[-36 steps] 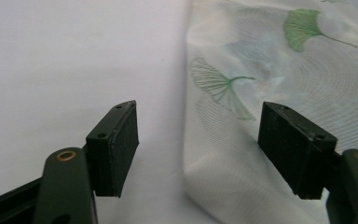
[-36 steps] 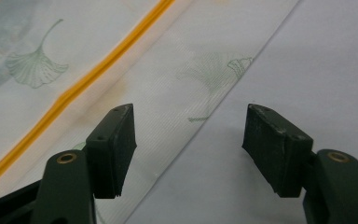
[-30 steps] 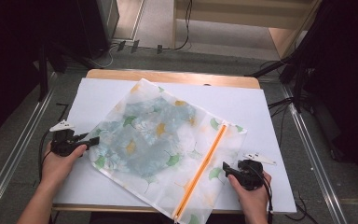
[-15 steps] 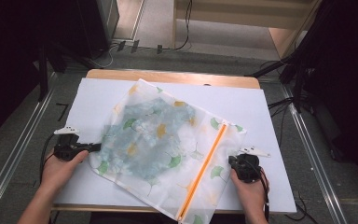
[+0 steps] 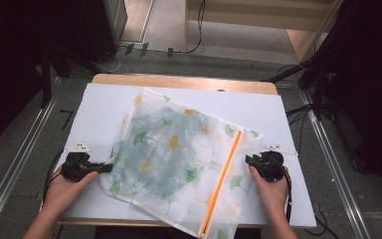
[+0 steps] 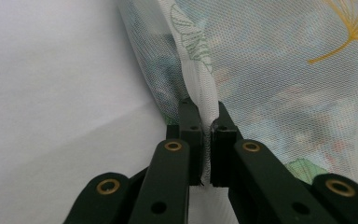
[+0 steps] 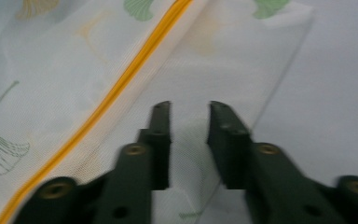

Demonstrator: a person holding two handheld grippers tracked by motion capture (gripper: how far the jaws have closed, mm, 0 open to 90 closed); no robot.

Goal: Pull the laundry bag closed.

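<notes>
A white mesh laundry bag [image 5: 179, 159] printed with green and yellow ginkgo leaves lies flat and skewed on the white table top [image 5: 288, 119], its near corner hanging over the table's front edge. Something bluish shows through the mesh in the bag's left half. An orange zipper [image 5: 221, 181] runs along the bag's right side, from its far right corner down to the near corner.

At the bag's left edge, the left gripper [image 5: 105, 168] has its jaws clenched on a fold of the mesh [image 6: 204, 100], which stands pinched between them in the left gripper view.

At the bag's right edge, just beyond the zipper, the right gripper [image 5: 249, 160] hovers with jaws parted and nothing between them; in the right gripper view its tips [image 7: 189, 108] sit over the bag's plain border [image 7: 242, 60].
</notes>
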